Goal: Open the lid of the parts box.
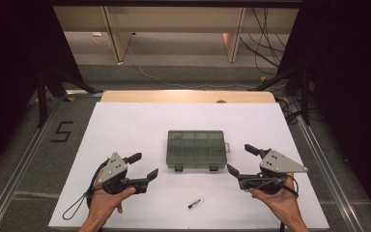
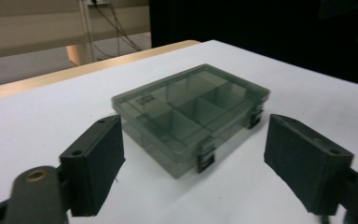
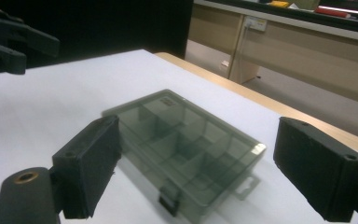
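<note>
The smoky transparent compartment box (image 1: 196, 149) lies closed near the middle of the white table (image 1: 125, 125), with its long axis going from left to right and its 2 dark latches (image 1: 178, 167) on the side facing the person. The left gripper (image 1: 143, 166) and the right gripper (image 1: 239, 159) stand on each side of the box, both near it but not touching, at about the same distance, so neither hand is clearly nearer. Each gripper points inward toward the box, and the jaws of both are wide apart and hold nothing. In each gripper view the box (image 2: 191, 112) sits between and beyond the 2 black jaws. A small dark pen-like object (image 1: 196, 203) lies on the table closer to the person, between the hands. Both hands are low, near the table surface.
</note>
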The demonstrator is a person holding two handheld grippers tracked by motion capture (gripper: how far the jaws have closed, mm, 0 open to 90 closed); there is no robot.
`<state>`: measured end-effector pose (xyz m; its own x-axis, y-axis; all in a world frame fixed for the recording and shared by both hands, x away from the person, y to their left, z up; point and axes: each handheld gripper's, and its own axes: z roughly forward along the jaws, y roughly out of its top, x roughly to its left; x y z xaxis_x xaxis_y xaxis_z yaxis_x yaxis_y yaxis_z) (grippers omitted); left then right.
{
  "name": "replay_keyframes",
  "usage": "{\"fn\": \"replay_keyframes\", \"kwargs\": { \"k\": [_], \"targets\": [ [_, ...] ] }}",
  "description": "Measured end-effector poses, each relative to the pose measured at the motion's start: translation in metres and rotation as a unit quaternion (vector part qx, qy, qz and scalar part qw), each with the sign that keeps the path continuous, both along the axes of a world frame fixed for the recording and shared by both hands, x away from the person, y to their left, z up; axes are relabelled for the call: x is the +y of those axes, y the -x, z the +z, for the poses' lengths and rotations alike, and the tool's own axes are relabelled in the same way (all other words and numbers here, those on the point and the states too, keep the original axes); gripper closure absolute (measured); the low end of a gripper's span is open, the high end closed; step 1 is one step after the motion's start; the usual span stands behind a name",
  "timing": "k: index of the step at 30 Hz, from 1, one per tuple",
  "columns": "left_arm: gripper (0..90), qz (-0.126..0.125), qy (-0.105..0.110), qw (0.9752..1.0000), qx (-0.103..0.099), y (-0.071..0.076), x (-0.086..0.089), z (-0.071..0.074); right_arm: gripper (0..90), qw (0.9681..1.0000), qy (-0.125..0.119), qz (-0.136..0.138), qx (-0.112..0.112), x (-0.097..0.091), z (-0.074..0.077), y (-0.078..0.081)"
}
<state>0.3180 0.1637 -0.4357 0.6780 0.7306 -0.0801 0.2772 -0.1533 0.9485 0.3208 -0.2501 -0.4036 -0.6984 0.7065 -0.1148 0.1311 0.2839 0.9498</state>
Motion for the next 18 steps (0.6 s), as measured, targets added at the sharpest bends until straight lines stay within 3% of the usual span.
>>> {"fn": "replay_keyframes", "kwargs": {
  "k": [2,4,6,9,12,14,16,18],
  "targets": [
    [19.9,0.003,0.000,1.0000,0.009,-0.008,-0.001,0.000,16.8,0.9999,0.013,0.005,0.000,-0.004,0.001,-0.011],
    [19.7,0.006,-0.019,0.9996,0.022,-0.018,-0.002,0.001,16.7,0.9997,0.022,0.006,0.005,-0.006,0.001,-0.017],
    [20.0,0.011,-0.028,0.9994,0.019,-0.023,-0.002,0.001,16.8,0.9997,0.023,0.005,0.004,-0.006,0.001,-0.019],
    [20.7,0.011,-0.059,0.9980,0.019,-0.034,-0.003,-0.001,17.3,0.9997,0.017,0.008,0.012,-0.009,-0.001,-0.031],
    [22.0,0.023,-0.062,0.9972,0.035,-0.046,-0.003,-0.003,17.3,0.9997,0.020,0.005,0.015,-0.008,-0.003,-0.037],
    [22.8,0.016,-0.071,0.9962,0.047,-0.054,-0.004,-0.004,18.4,0.9995,0.023,0.005,0.023,-0.008,-0.005,-0.041],
    [27.3,0.012,-0.085,0.9942,0.065,-0.067,-0.005,-0.007,23.6,0.9996,0.012,0.004,0.026,-0.010,-0.004,-0.053],
    [28.7,0.015,-0.084,0.9937,0.073,-0.070,-0.006,-0.007,27.9,0.9996,0.007,-0.001,0.026,-0.011,-0.004,-0.059]
  ]
}}
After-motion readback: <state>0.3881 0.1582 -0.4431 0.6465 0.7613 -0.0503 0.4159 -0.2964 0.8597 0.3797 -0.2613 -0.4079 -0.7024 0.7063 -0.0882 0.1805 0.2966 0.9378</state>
